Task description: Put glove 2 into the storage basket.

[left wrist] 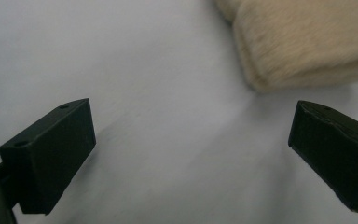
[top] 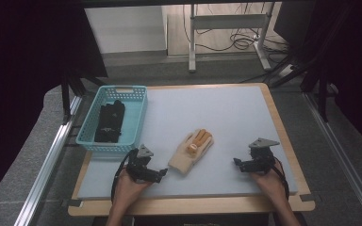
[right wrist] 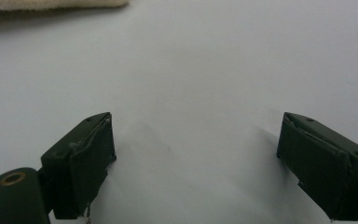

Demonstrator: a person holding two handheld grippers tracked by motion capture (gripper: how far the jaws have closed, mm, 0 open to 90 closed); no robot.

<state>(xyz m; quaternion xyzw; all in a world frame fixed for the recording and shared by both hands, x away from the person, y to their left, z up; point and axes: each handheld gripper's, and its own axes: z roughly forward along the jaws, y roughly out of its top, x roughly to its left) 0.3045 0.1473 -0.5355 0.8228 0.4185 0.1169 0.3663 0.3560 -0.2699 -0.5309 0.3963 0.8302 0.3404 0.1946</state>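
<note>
A cream glove [top: 191, 151] lies flat on the pale surface [top: 226, 117], between both grippers. The left gripper [top: 161, 173], released, sits just beside the glove's cuff; the right gripper [top: 237, 163], also released and empty, rests well apart.

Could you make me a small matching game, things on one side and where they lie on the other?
Things:
1. cream glove
2. black gloves
3. left gripper
4. right gripper

Places:
a. inside the blue basket
b. open, right of the cream glove
c. flat on the mat, between the grippers
d. open, by the cream glove's cuff

Pairs: 1-c, 2-a, 3-d, 4-b
</note>
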